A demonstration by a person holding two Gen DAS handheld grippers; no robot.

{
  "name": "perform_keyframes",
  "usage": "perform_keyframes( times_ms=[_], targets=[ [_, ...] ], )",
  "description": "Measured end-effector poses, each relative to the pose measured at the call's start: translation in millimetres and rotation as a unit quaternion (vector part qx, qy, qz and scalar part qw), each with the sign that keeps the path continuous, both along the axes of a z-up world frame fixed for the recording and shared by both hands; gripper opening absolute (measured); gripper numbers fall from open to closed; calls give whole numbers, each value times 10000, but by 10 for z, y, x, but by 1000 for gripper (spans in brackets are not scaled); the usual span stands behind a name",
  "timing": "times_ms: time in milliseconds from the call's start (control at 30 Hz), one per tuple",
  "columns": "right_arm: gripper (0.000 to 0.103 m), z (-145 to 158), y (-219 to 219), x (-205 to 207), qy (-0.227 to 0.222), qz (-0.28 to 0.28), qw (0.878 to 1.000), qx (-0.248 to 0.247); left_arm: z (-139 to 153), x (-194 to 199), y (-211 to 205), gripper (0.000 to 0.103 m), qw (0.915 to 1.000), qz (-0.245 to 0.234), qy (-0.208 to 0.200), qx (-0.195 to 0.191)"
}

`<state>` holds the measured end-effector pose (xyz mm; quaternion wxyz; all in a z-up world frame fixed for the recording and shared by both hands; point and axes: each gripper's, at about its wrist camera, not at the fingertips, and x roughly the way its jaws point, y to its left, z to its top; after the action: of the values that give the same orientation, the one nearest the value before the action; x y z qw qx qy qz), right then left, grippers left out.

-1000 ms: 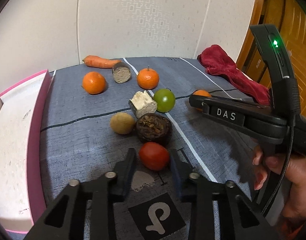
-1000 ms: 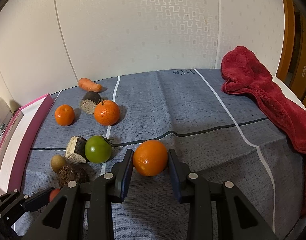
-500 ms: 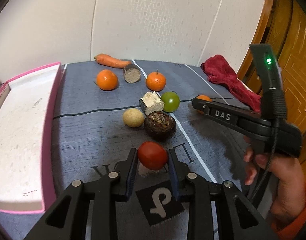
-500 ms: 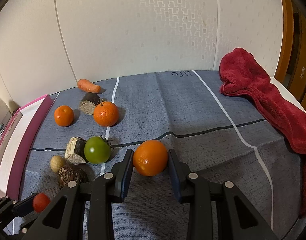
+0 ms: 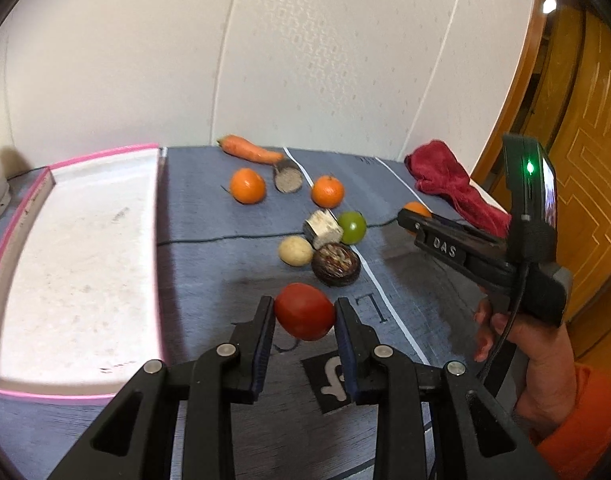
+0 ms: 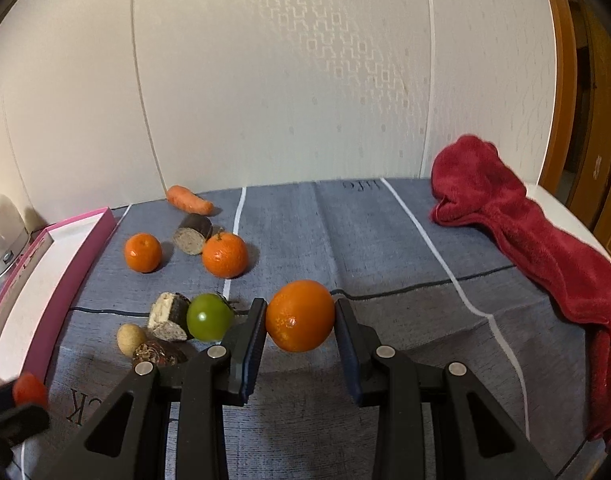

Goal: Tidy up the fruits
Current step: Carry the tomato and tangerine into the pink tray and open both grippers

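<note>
My left gripper (image 5: 304, 314) is shut on a red tomato (image 5: 304, 311) and holds it above the cloth, just right of the pink-rimmed white tray (image 5: 77, 264). My right gripper (image 6: 299, 318) is shut on an orange (image 6: 300, 315), lifted off the cloth; it also shows in the left wrist view (image 5: 415, 210). On the cloth lie two more oranges (image 6: 142, 252) (image 6: 224, 255), a green tomato (image 6: 208, 317), a carrot (image 6: 189, 200), a small yellow fruit (image 6: 130, 338), a dark round fruit (image 5: 336, 264) and two cut brown pieces (image 6: 167, 317) (image 6: 193, 234).
A red towel (image 6: 545, 248) lies along the table's right edge. A white appliance (image 6: 1, 232) stands behind the tray at far left. The wall runs behind the table. The blue-grey cloth (image 6: 345, 232) covers the tabletop.
My left gripper closed on the red tomato, lifted it and moved back toward the tray. My right gripper raised the orange slightly.
</note>
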<state>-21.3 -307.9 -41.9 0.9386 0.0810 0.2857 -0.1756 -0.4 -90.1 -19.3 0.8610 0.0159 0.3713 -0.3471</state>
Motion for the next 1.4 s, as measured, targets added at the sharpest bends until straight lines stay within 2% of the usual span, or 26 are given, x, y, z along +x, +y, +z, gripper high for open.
perform_keyframes(
  times_ms=[100,200,500,900,1200,1400],
  targets=[
    [34,39,103,-22,-85,105,9996,-228,68,18,124,30,9999,128,-89,-46],
    [34,29,201,39,28,239,9991,-339,124,48,262,30,9995,263,-157,-88],
    [34,84,594,121,39,702,9973,-225,171,215,762,30,9960,859,-212,-138],
    [34,115,1277,316,60,1459,9893,24,39,527,1392,30,9868,1617,-70,-8],
    [34,81,1701,493,133,1949,9807,114,-80,655,1651,30,9819,1887,-24,151],
    [34,68,1830,613,191,2137,9765,197,-150,688,1748,30,9800,1968,-42,284]
  ],
)
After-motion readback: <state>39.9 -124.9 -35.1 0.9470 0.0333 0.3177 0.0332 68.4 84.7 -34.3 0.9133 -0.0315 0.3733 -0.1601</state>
